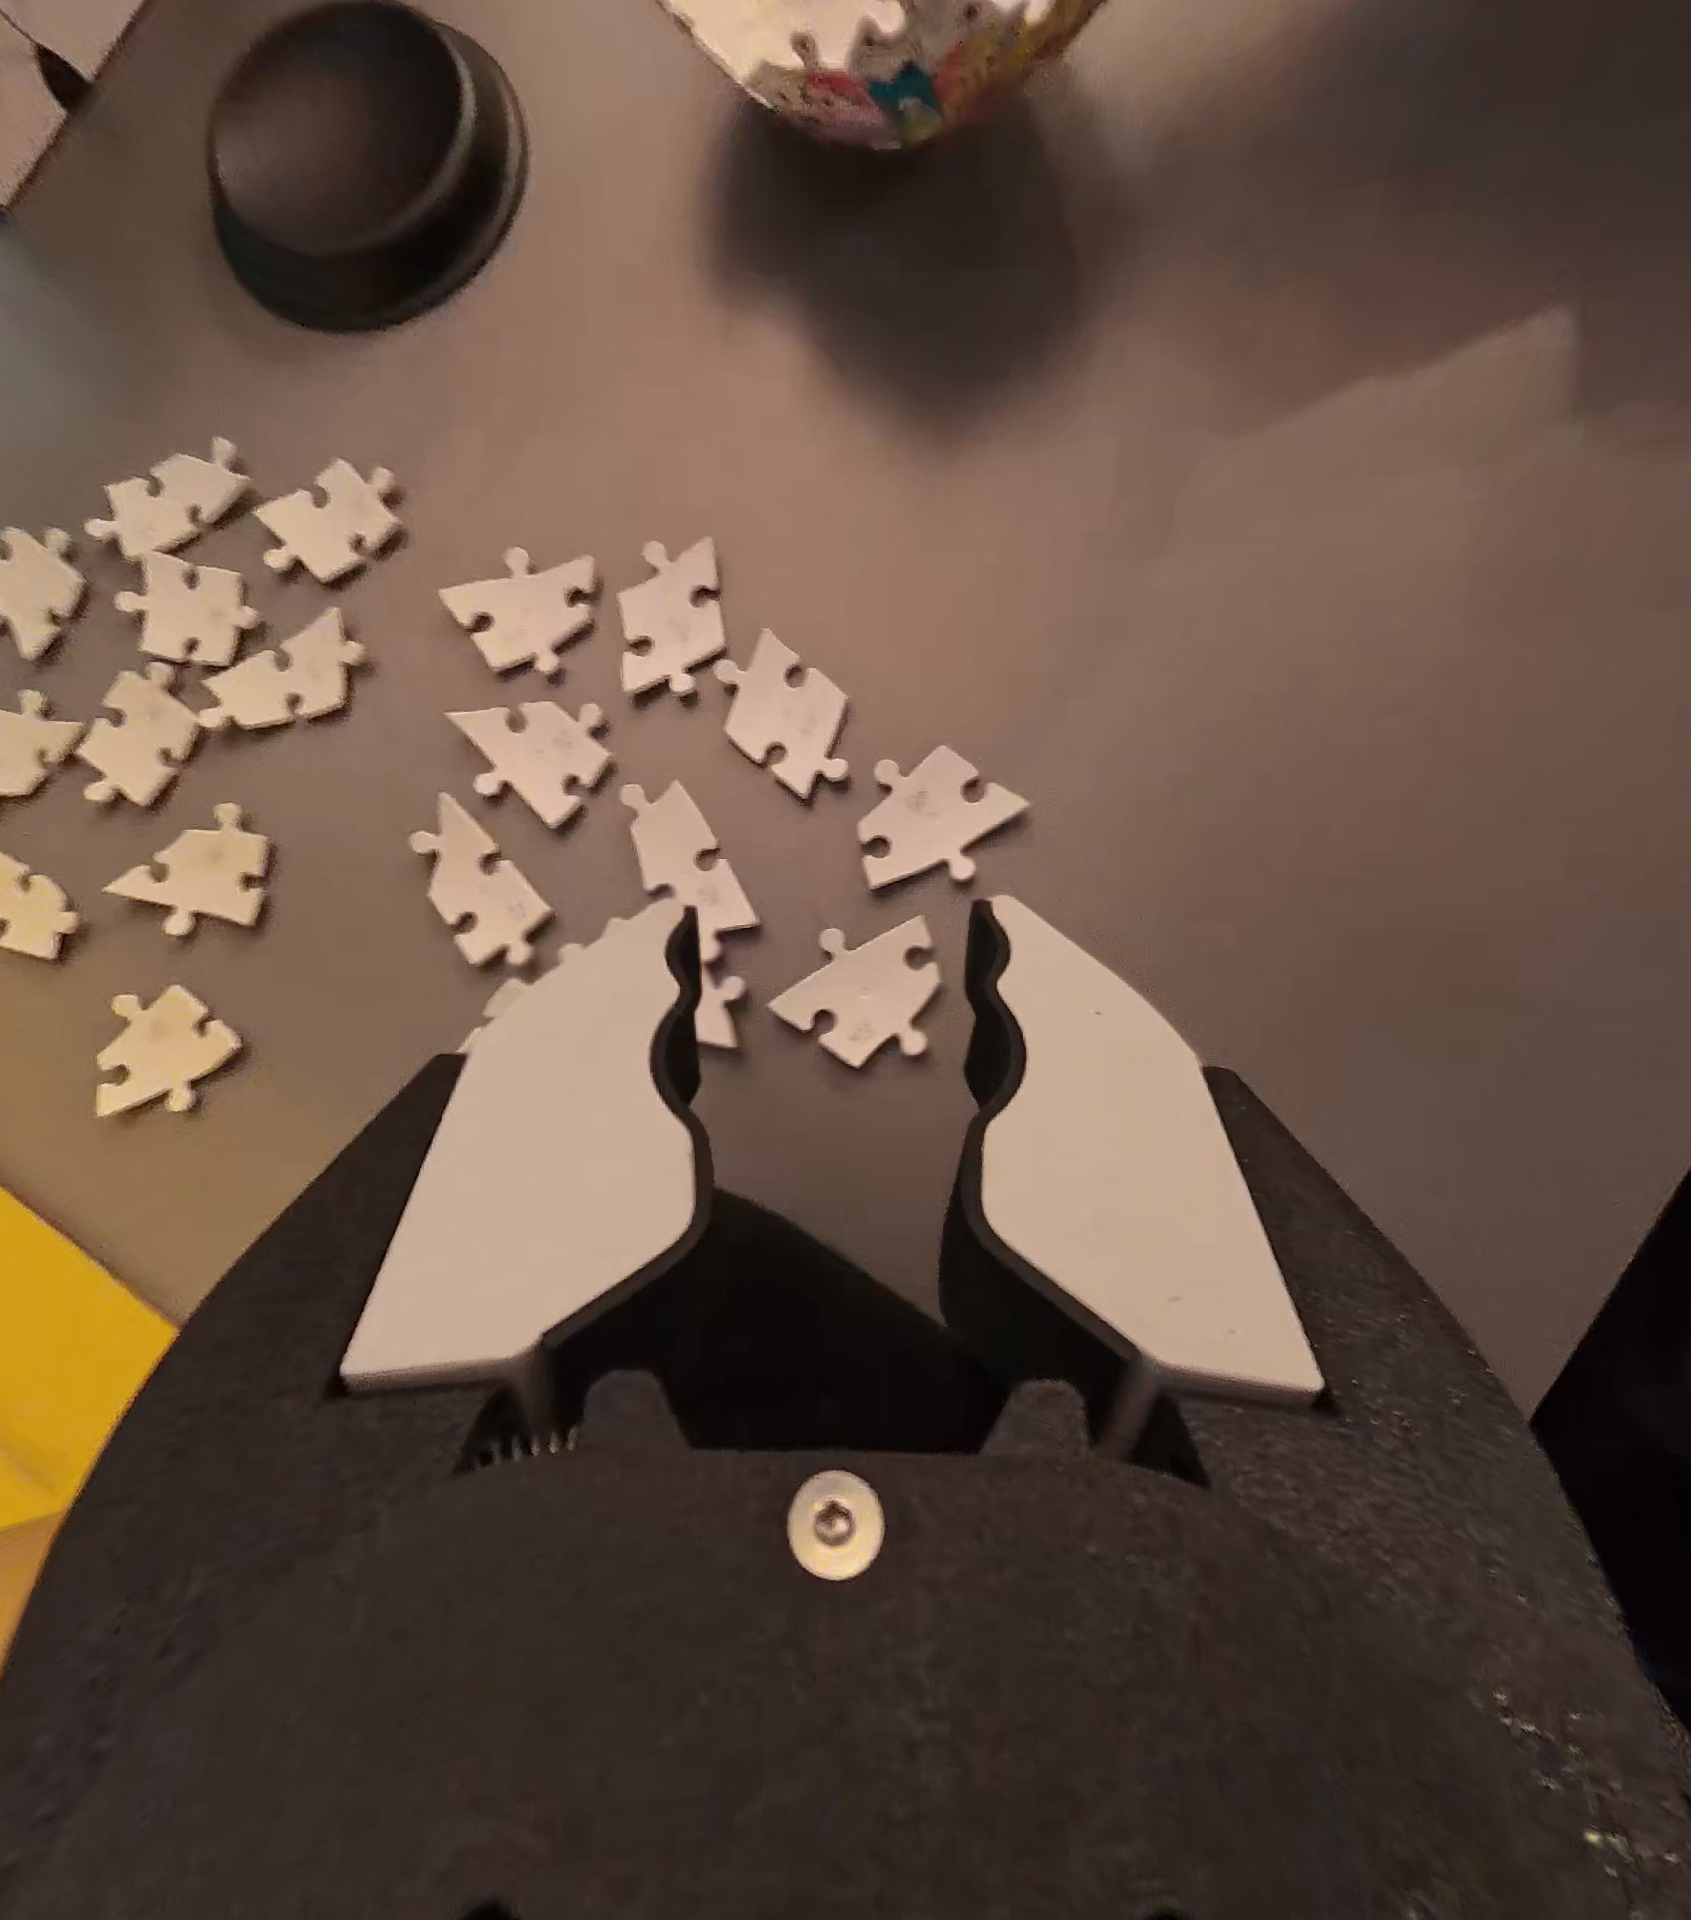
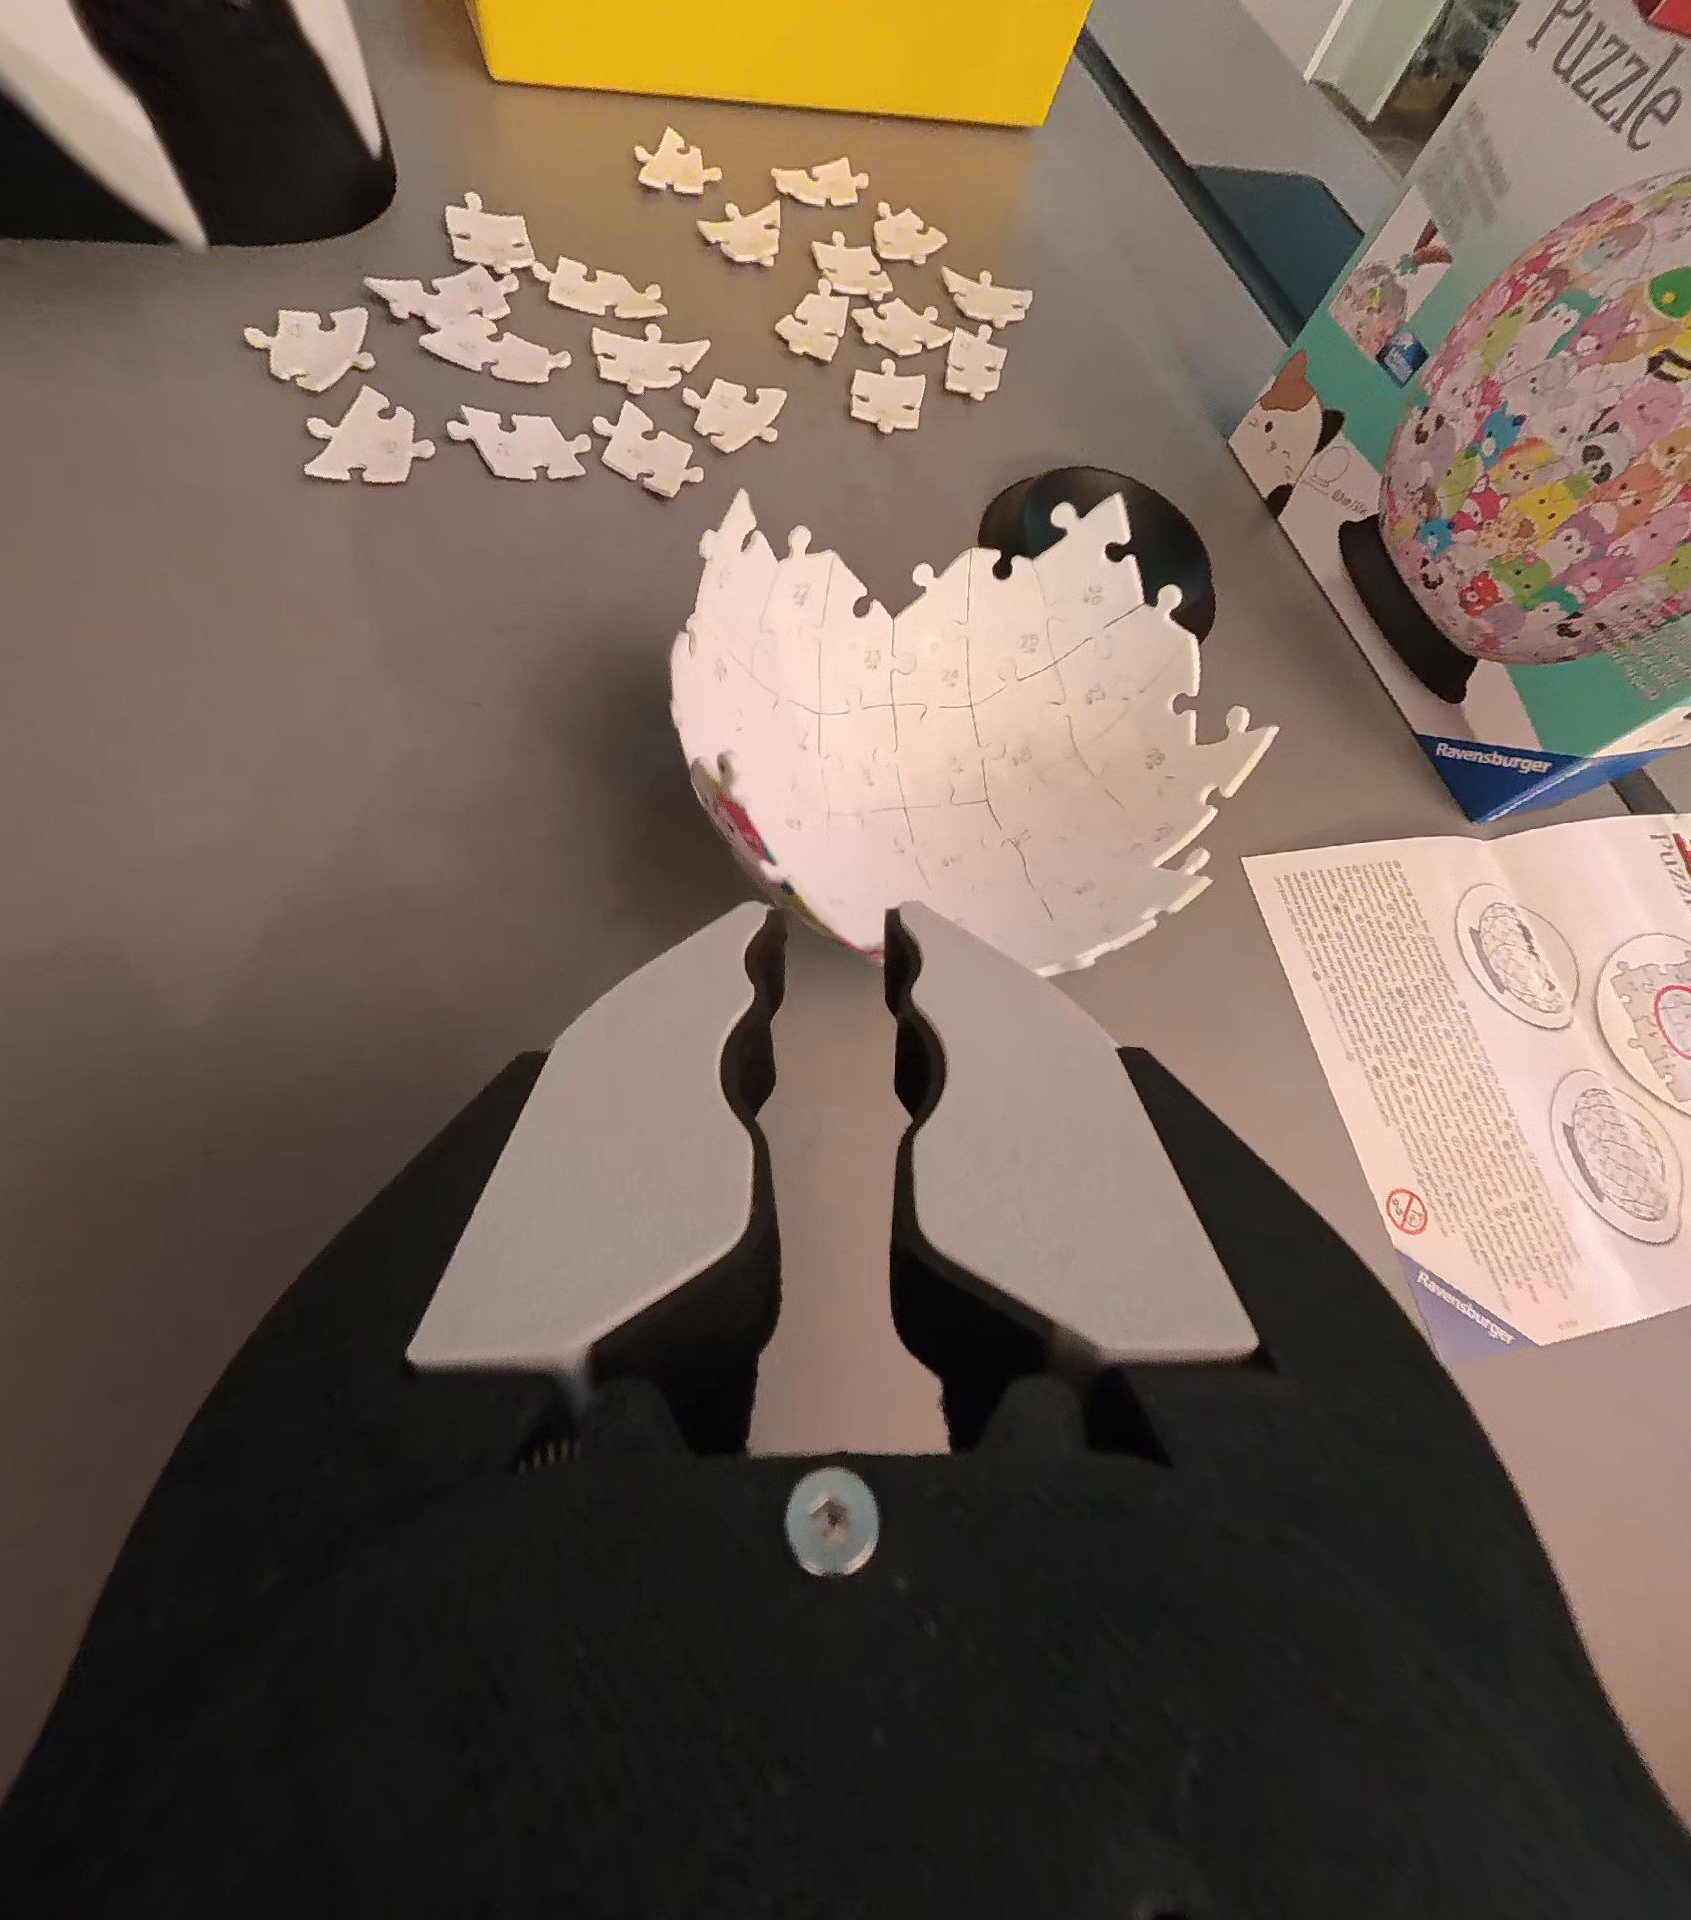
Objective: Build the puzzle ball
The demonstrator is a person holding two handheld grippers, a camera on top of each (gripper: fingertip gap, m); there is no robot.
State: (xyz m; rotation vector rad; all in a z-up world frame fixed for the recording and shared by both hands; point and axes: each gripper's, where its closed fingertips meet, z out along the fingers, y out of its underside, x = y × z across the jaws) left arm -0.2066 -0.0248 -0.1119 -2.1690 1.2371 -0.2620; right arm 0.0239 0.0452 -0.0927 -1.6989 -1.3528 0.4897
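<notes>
- The right hand-held gripper (image 2: 828,930) is clenched on the lower rim of the half-built puzzle ball (image 2: 955,748), a curved shell with its white inner face toward the camera, held up off the grey surface (image 2: 301,831).
- The left hand-held gripper (image 1: 828,920) is released, its jaws apart and holding nothing, just above the loose pieces (image 1: 529,727).
- Those pieces lie white side up in two clusters, and one piece (image 1: 862,997) sits right between the left fingertips.
- The black stand ring (image 1: 365,166) waits empty further back; the puzzle box (image 2: 1589,436) and instruction sheet (image 2: 1547,1060) lie to the right, and a yellow box (image 2: 779,52) sits beyond the pieces.
- The shell looks light but fragile: thin interlocked plastic that would likely pop apart if squeezed hard, so a gentle hold across the rim seems best.
- Loose pieces are thin, stiff and flat on the surface; pinching one by its edges, probably after tilting it, looks the safest way.
</notes>
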